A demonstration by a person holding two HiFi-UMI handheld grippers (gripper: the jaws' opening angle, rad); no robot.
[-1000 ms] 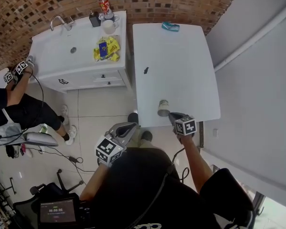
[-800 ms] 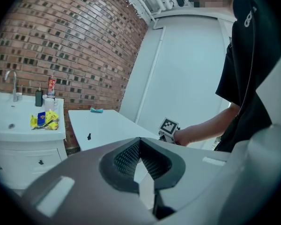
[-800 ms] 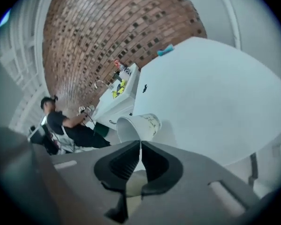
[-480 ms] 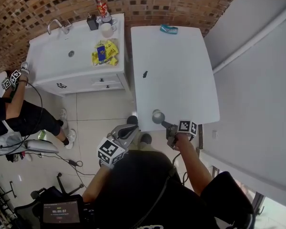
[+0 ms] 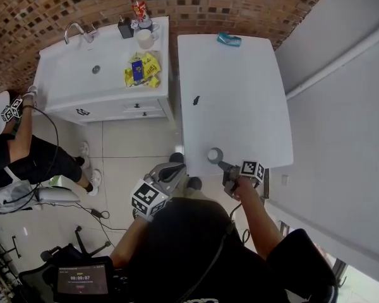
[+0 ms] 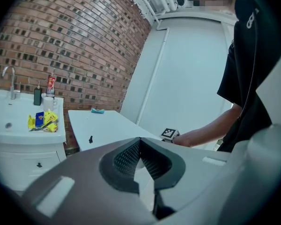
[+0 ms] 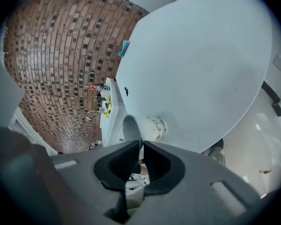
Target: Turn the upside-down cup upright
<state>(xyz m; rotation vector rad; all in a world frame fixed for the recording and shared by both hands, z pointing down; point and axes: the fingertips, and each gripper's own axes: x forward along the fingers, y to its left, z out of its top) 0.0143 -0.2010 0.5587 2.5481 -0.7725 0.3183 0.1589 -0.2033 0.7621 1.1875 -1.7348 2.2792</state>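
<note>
At the 7 o'clock corner of the white table, close to its near edge, the right gripper is clamped on the rim of the small white cup. One jaw is inside the mouth and the other is outside the wall, and the right gripper view shows the pads pinching that thin rim. The cup's mouth faces up toward the head camera, and a faint dark print shows on its side. Whether its base rests on the tabletop cannot be told. The right hand reaches the cup from 4 o'clock, with the forearm running back toward the person's body and the marker cube on top. The left gripper hangs off the table over the tiled floor, pointing toward 1 o'clock. Its jaws are drawn together at the tips with nothing between them.
</note>
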